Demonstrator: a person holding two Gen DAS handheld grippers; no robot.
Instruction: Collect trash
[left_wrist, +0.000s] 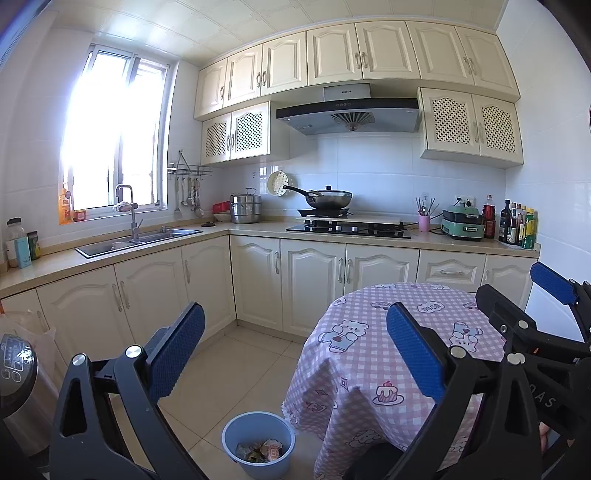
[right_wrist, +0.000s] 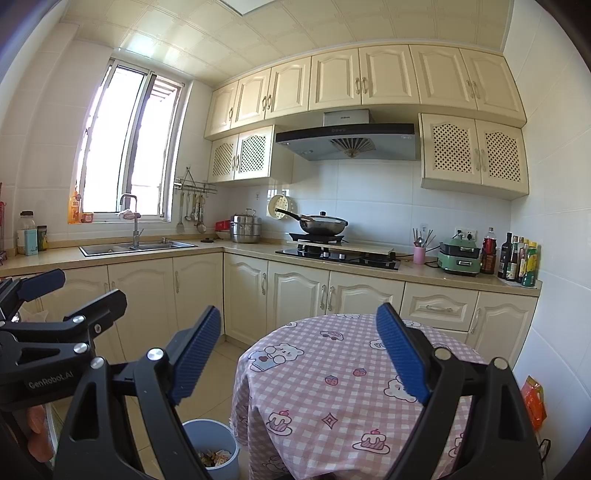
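A blue trash bin (left_wrist: 258, 445) stands on the tiled floor beside the round table, with crumpled wrappers (left_wrist: 263, 451) inside. It also shows in the right wrist view (right_wrist: 216, 448), partly behind a finger. My left gripper (left_wrist: 295, 350) is open and empty, held in the air above the bin and the table edge. My right gripper (right_wrist: 299, 354) is open and empty, above the table (right_wrist: 332, 387). The right gripper shows at the right edge of the left wrist view (left_wrist: 517, 291), and the left gripper shows at the left edge of the right wrist view (right_wrist: 74, 291).
The round table (left_wrist: 369, 376) has a pink checked cloth. Cream cabinets (left_wrist: 310, 288) and an L-shaped counter with a sink (left_wrist: 140, 242), a stove with a wok (left_wrist: 328, 199) and bottles (left_wrist: 517, 225) run behind. A steel appliance (left_wrist: 18, 380) stands at left. An orange packet (right_wrist: 533, 400) lies at right.
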